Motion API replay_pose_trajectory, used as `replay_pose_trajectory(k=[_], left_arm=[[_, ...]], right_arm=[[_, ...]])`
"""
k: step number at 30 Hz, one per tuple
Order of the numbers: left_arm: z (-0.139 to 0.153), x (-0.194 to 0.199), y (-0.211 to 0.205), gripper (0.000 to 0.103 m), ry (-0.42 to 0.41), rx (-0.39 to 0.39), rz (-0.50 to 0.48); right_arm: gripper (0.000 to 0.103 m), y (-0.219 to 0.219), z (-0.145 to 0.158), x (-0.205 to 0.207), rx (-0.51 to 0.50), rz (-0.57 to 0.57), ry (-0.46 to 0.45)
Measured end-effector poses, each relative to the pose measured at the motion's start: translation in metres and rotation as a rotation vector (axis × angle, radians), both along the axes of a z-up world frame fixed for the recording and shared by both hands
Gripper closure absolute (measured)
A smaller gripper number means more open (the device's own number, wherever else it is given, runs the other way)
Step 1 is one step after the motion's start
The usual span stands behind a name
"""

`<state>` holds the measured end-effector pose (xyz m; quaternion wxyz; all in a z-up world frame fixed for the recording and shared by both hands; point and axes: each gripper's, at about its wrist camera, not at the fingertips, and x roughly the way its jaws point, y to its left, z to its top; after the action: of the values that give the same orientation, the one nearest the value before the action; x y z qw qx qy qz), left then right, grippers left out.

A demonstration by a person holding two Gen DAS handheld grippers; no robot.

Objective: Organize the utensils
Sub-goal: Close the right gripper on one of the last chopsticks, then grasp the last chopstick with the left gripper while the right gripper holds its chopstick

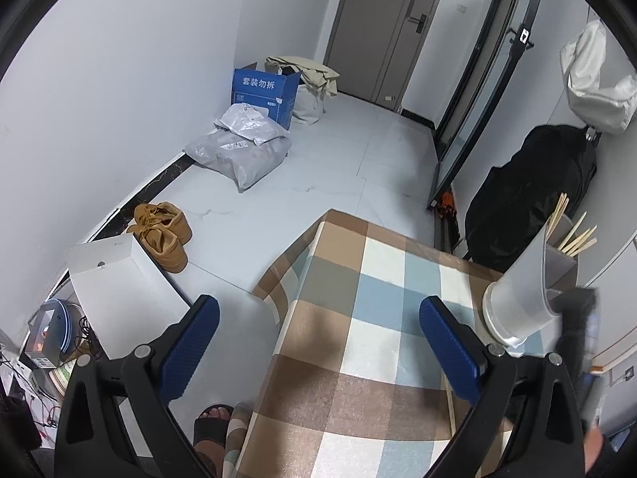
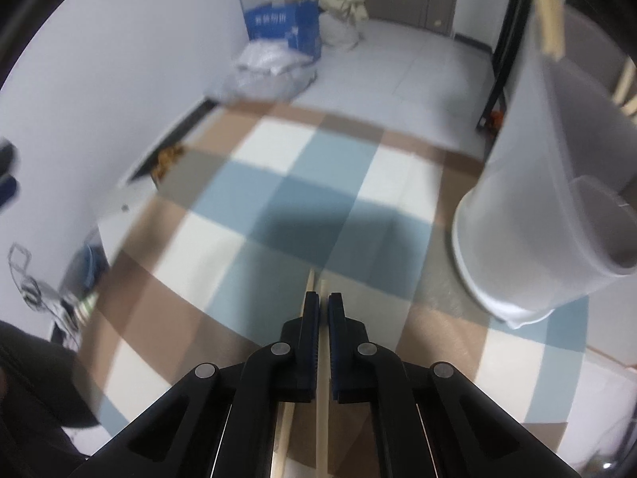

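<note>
We see a checked cloth of brown, blue and cream squares over the counter (image 2: pixel 278 199). Our right tongs (image 2: pixel 323 302) pinch one slim pale wooden chopstick (image 2: pixel 322 418), a second lying just left. The frosted plastic holder (image 2: pixel 529 215) stands far right. Only the left view shows our left tongs (image 1: pixel 318 318) gaping, empty

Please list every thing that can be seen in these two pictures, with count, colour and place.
table: one, checked cloth, centre
utensil holder: one, pale grey, table's right edge
chopsticks in holder: several, light wood
chopsticks: two, light wood, at right hand-held gripper
shoes: two, tan, floor
box: one, blue, far wall
parcel bags: grey, floor
foot in sandal: one, below
left hand-held gripper: black, blue pads, open
right hand-held gripper: shut on chopsticks
</note>
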<state>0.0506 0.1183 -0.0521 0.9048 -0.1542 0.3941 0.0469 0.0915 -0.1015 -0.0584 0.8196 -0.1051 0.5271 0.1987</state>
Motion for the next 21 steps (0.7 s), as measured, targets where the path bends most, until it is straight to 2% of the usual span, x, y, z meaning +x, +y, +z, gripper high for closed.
replay_pose_trajectory(k=[4,10,15,21], left_arm=[[-0.005,0.005,-0.008,0.005,0.039,0.012,-0.014],[-0.018,0.013,-0.036,0.005,0.12,0.06,-0.082],[-0.031,0.02,-0.065,0.005,0.201,0.057,-0.161],[-0.048,0.027,-0.093,0.005,0.293,0.081,-0.207]], right_arm=[[0.1,-0.021,0.028,-0.009,0.083,-0.039,-0.065],[0.1,-0.076,0.053,-0.019,0.333,-0.204,-0.095],[0.1,-0.115,0.056,-0.025,0.428,-0.289,-0.12],[0.1,-0.165,0.056,-0.04,0.532,-0.375,-0.161]])
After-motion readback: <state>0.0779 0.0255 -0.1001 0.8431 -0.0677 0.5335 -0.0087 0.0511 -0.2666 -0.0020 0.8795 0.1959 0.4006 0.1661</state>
